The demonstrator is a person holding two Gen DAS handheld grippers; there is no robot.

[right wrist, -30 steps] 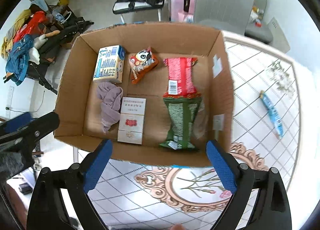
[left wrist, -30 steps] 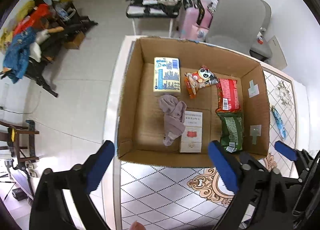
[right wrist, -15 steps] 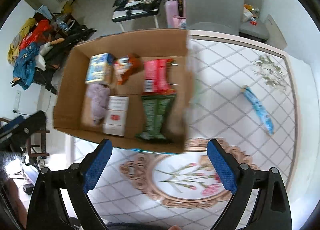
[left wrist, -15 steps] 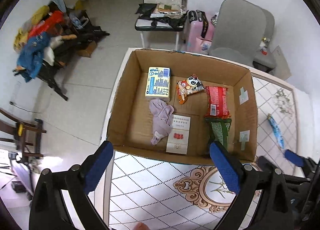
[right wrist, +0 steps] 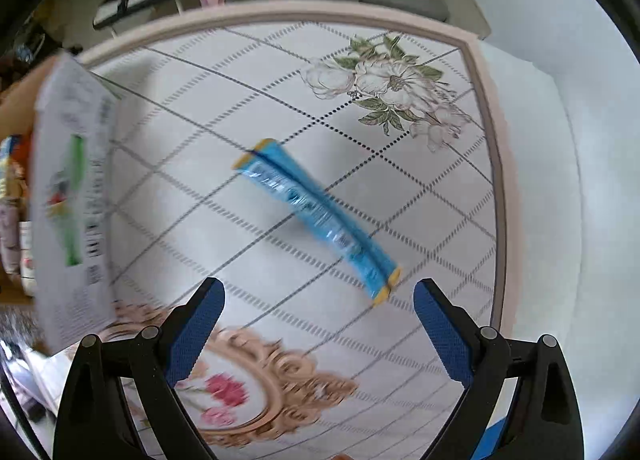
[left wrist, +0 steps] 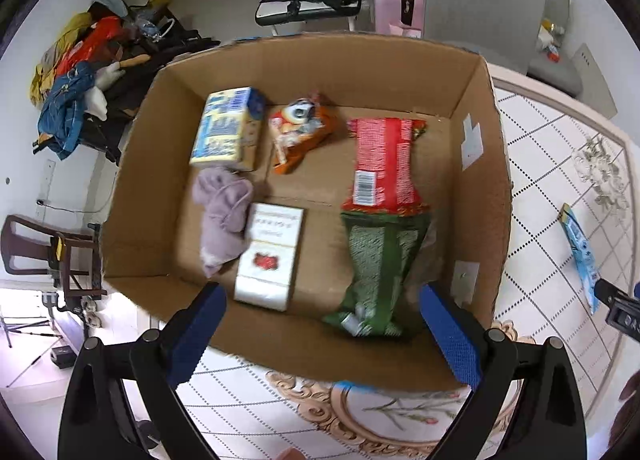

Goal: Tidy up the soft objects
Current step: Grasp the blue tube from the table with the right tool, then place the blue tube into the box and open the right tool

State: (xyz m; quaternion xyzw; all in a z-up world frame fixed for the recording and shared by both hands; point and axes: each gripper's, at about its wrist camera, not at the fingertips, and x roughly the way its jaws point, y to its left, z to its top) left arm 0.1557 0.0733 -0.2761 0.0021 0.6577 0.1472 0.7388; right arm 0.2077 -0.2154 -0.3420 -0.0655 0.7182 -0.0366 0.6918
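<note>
The right gripper (right wrist: 316, 324) was going for the blue packet (right wrist: 316, 216).

Its jaws were spread wide and held nothing. The packet lay flat on the surface just ahead of them, its long side slanting from far-left to near-right. Next, I think, the jaws must drop over its middle and squeeze. The left gripper (left wrist: 320, 330), jaws spread too, hung over the box (left wrist: 280, 60).

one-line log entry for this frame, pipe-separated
left gripper: open, empty, at cardboard box near edge | right gripper: open, empty, above blue packet | blue packet: on table, outside box, ungrasped
</note>
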